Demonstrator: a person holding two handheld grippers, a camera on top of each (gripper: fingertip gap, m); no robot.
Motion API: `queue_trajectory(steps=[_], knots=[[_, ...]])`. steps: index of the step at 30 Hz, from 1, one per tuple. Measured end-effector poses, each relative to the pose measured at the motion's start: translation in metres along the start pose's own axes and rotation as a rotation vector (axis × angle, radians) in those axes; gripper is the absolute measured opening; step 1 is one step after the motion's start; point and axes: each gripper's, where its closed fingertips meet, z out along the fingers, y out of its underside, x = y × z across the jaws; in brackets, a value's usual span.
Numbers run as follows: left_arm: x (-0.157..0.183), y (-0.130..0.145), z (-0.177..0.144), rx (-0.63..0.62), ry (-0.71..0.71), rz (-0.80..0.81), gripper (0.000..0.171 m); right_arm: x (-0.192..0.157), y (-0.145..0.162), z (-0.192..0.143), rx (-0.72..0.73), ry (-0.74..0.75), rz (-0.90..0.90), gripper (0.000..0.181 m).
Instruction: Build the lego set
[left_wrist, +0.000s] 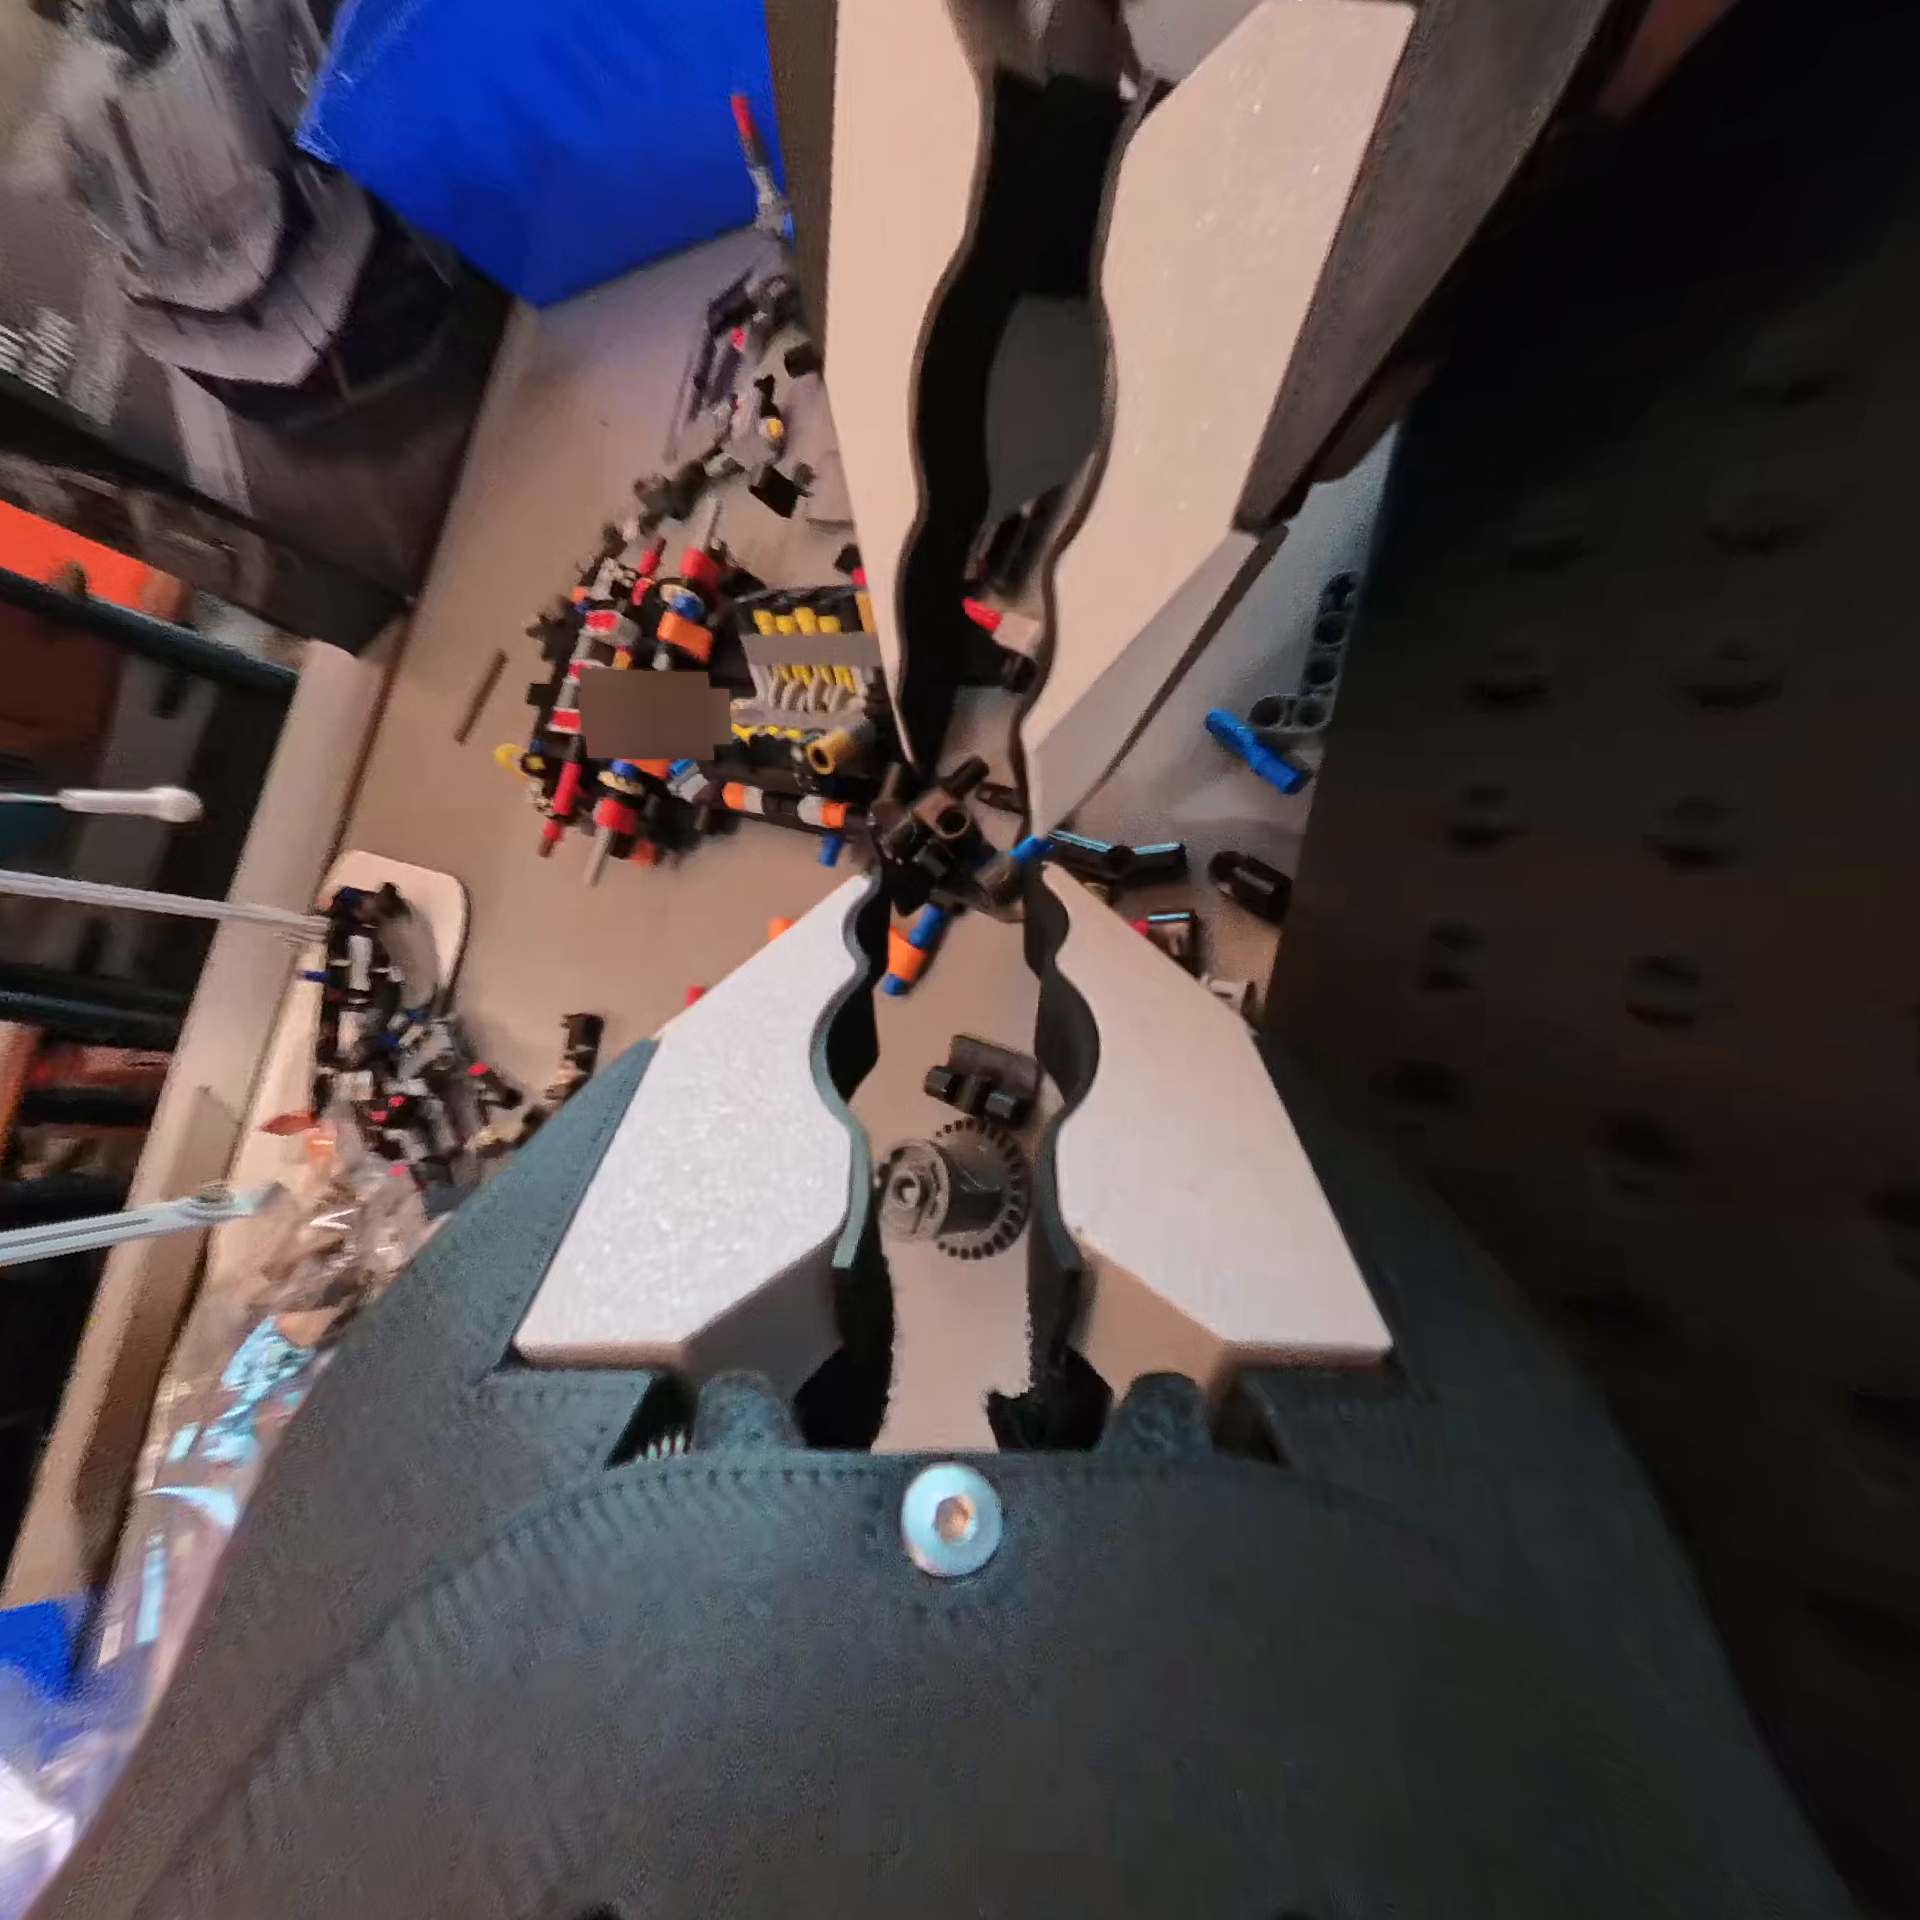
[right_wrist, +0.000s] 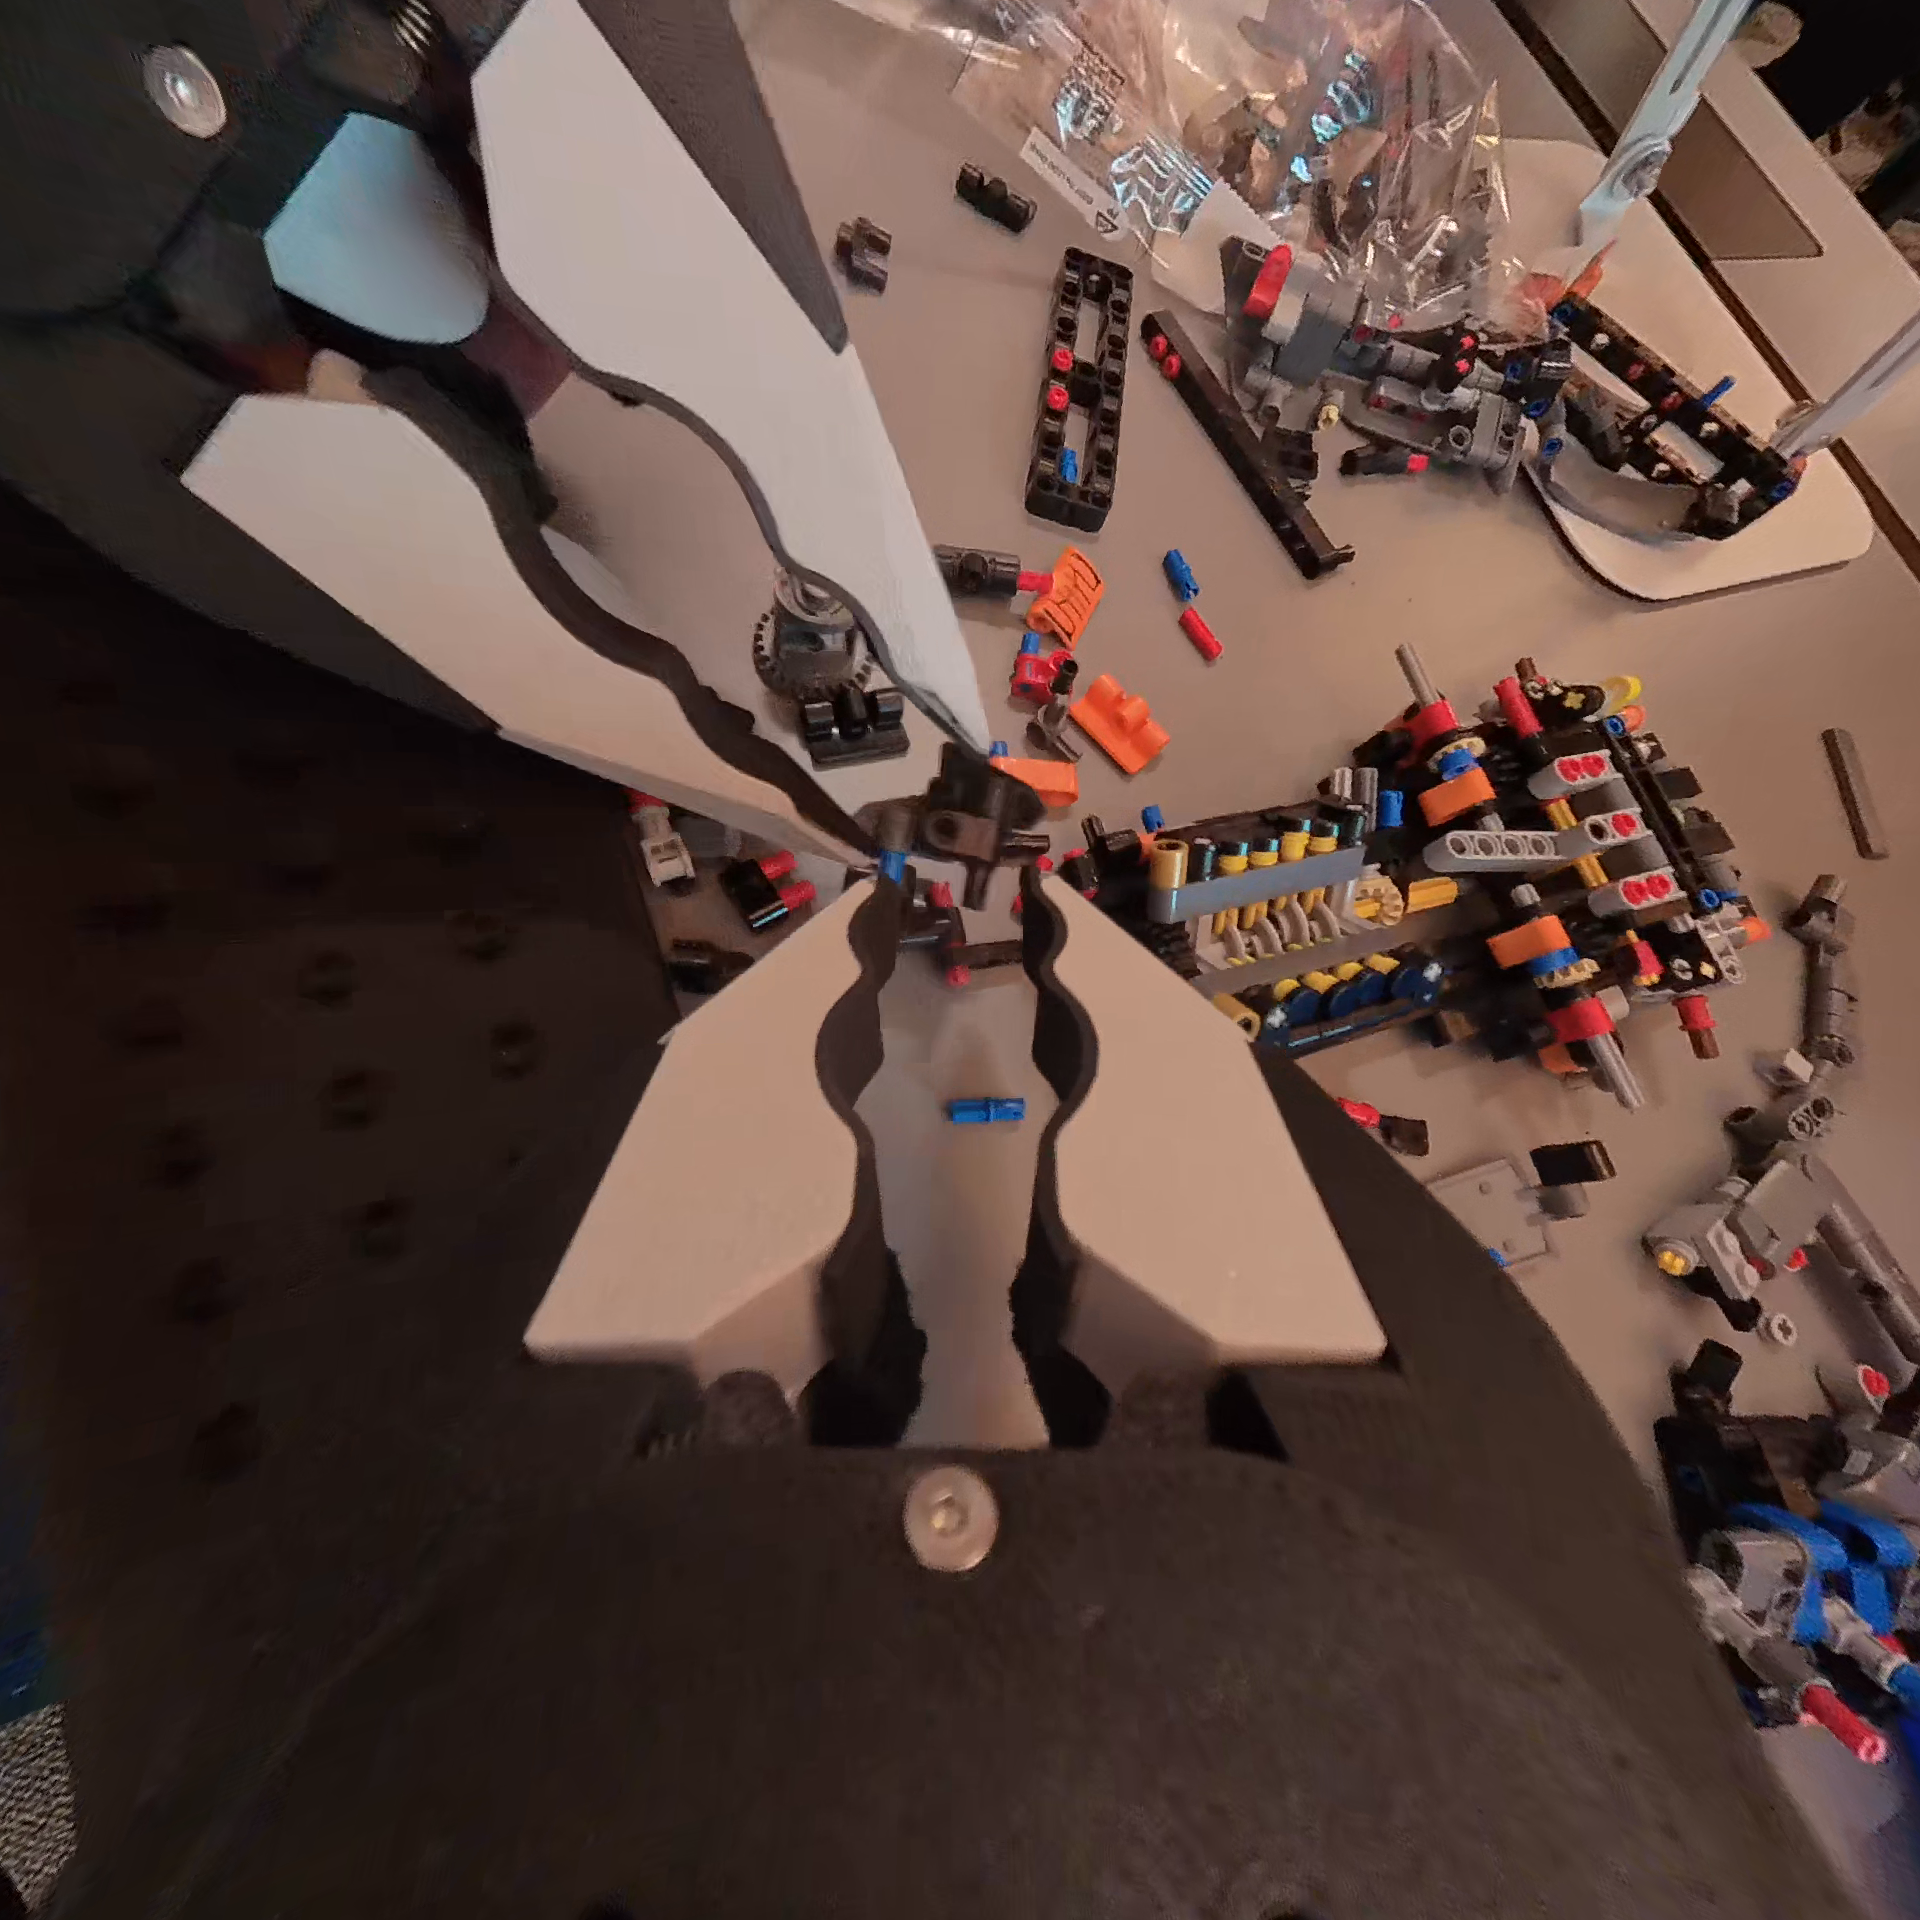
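A small black lego assembly (left_wrist: 935, 831) with blue pins is held in the air between both grippers. My left gripper (left_wrist: 951, 883) is shut on it from below in the left wrist view. My right gripper (right_wrist: 956, 888) grips the same assembly (right_wrist: 971, 810), which has an orange piece at its top. Each gripper shows in the other's view, tips meeting at the assembly. The large partial build (right_wrist: 1455, 883), with yellow pistons, lies on the table just beyond and also shows in the left wrist view (left_wrist: 727, 707).
A grey gear unit (left_wrist: 951, 1190) and a black clip lie under the grippers. A loose blue pin (right_wrist: 985, 1110), orange pieces (right_wrist: 1117, 722), a black frame (right_wrist: 1081, 384), a clear parts bag (right_wrist: 1299, 125) and a white tray (right_wrist: 1714, 561) with a chassis lie around. A black perforated board (right_wrist: 312, 1039) borders the table. The grippers are tip to tip, or close to it.
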Motion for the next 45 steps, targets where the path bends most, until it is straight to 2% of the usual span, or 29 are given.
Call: queue_trajectory(steps=[4, 5, 8, 9, 11, 13, 16, 19, 22, 25, 28, 33, 35, 38, 45], knots=[[0.000, -0.005, 0.002, -0.019, -0.064, 0.091, 0.022, 0.002, -0.001, 0.000, 0.004, 0.014, 0.009, 0.019], [0.002, -0.006, 0.002, -0.015, -0.058, 0.107, 0.017, 0.004, 0.000, -0.001, 0.005, 0.024, 0.018, 0.014], [0.002, -0.013, 0.000, 0.013, -0.082, 0.130, 0.016, 0.005, -0.001, -0.003, 0.014, 0.010, 0.044, 0.012], [0.002, -0.015, -0.001, 0.024, -0.085, 0.127, 0.014, 0.004, 0.000, -0.002, 0.009, 0.004, 0.040, 0.012], [-0.003, -0.017, -0.004, 0.038, -0.113, 0.133, 0.000, 0.004, 0.000, -0.001, 0.005, 0.016, 0.032, 0.006], [0.002, -0.024, -0.006, 0.078, -0.097, 0.142, 0.000, 0.002, -0.003, -0.003, 0.028, 0.003, 0.033, 0.000], [0.001, -0.014, -0.001, 0.025, -0.099, 0.152, 0.000, 0.000, -0.003, -0.004, 0.030, -0.012, 0.034, 0.000], [-0.004, -0.014, -0.004, 0.041, -0.100, 0.104, 0.000, 0.001, -0.002, -0.004, 0.021, 0.003, 0.024, 0.000], [-0.020, -0.004, -0.008, 0.027, -0.131, 0.013, 0.002, -0.005, -0.005, -0.007, 0.054, -0.044, 0.016, 0.000], [-0.027, -0.002, -0.010, 0.051, -0.119, -0.079, 0.004, -0.014, 0.001, -0.006, 0.029, -0.109, 0.008, 0.017], [-0.031, 0.002, -0.009, 0.030, -0.140, -0.090, 0.002, -0.020, 0.010, 0.001, -0.038, -0.133, -0.020, 0.029], [-0.027, 0.003, -0.005, 0.009, -0.126, -0.074, 0.002, -0.021, 0.020, 0.008, -0.111, -0.125, -0.037, 0.021], [-0.026, 0.004, -0.004, 0.003, -0.123, -0.078, 0.002, -0.021, 0.020, 0.009, -0.119, -0.114, -0.055, 0.011], [-0.026, 0.005, -0.004, 0.003, -0.115, -0.091, 0.003, -0.021, 0.019, 0.009, -0.122, -0.105, -0.060, 0.008], [-0.031, 0.006, -0.009, 0.038, -0.095, -0.158, 0.005, -0.013, 0.007, 0.001, -0.046, -0.030, -0.101, 0.006]])
